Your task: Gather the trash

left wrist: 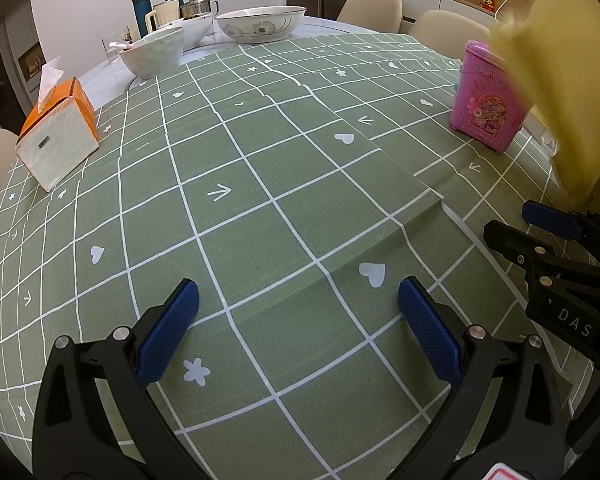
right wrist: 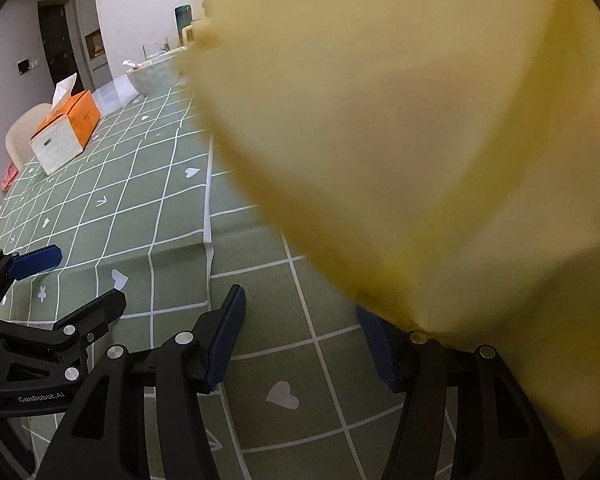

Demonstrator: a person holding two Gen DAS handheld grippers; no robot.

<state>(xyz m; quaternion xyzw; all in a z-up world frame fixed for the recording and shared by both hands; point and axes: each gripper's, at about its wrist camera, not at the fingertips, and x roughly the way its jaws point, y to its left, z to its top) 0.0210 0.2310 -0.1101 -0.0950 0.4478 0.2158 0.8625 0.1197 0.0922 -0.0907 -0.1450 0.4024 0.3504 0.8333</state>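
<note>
1. Both tongs parked low over the green checked tablecloth point(left wrist: 284, 208), side by side, tilted downward.
2. Left gripper point(left wrist: 298, 330): jaws spread wide, nothing between the blue pads, only bare cloth and a white heart print showing in the gap.
3. Right gripper point(right wrist: 304, 344): jaws likewise wide apart, nothing pinched between the pads; right-hand finger partly hidden under the yellow sheet point(right wrist: 400, 140).
4. Yellow sheet: large, soft, blurred, filling the right wrist view from 12 to 4 o'clock; in the left wrist view, at 2 o'clock, past the pink toy box point(left wrist: 486, 98). Possibly a bag or a cloth for the trash — too blurred and too close to the lens to tell, nor whether it hangs free or drapes on the gripper.
5. Deciding relation: sheet lying just beside and over the right gripper's outer finger, well apart from the left gripper; right hand clearly the nearer. Long axis seemingly running from 11 down to 5 o'clock in the right wrist view.
6. Elsewhere: orange tissue box point(left wrist: 58, 132) at 10 o'clock, bowls point(left wrist: 260, 24) at 12, no obvious loose trash on open cloth.
</note>
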